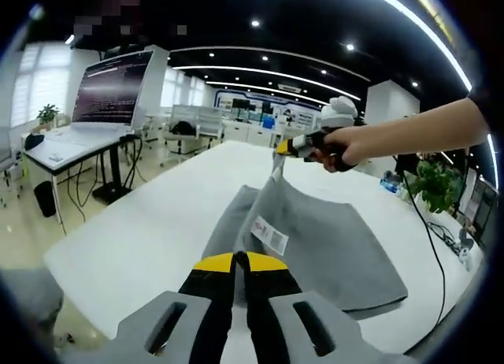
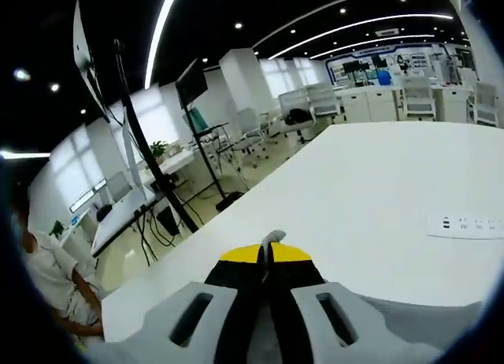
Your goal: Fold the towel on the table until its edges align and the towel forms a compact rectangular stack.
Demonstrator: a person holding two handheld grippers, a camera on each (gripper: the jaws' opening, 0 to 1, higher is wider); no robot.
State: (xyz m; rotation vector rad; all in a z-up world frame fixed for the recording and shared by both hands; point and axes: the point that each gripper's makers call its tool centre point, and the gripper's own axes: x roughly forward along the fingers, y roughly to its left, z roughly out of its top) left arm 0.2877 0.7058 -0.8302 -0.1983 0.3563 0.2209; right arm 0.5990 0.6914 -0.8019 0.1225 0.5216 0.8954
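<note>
Two grippers hold one grey towel point(image 1: 315, 238) between them. In the left gripper view the towel lies across the centre and lower right of the frame on a white table point(image 1: 150, 230), its near edge drawn up into the left gripper point(image 1: 240, 261) at bottom centre, whose yellow-tipped jaws are closed on the cloth. A white care label point(image 1: 269, 238) with dark print sits on the towel just above those jaws. The far corner of the towel rises to a point in the upper middle of the frame, where the right gripper point(image 1: 282, 149) pinches it; a person's hand point(image 1: 340, 149) and bare forearm reach in from the right edge to hold that tool.

In the right gripper view the right gripper point(image 2: 266, 254) stands at bottom centre with its jaws pressed together on a small tuft of grey towel point(image 2: 272, 238) that pokes out above the tips. More grey cloth hangs at the lower right of that frame. The white table point(image 2: 378, 191) spreads across the middle and right, and a white power strip point(image 2: 466, 224) lies flat on it near the right edge. A seated person in a light shirt point(image 2: 47, 277) is at the lower left edge.

A desk with a large dark monitor point(image 1: 110, 88) stands at the upper left of the left gripper view, and a potted plant point(image 1: 437, 187) is at the right edge
</note>
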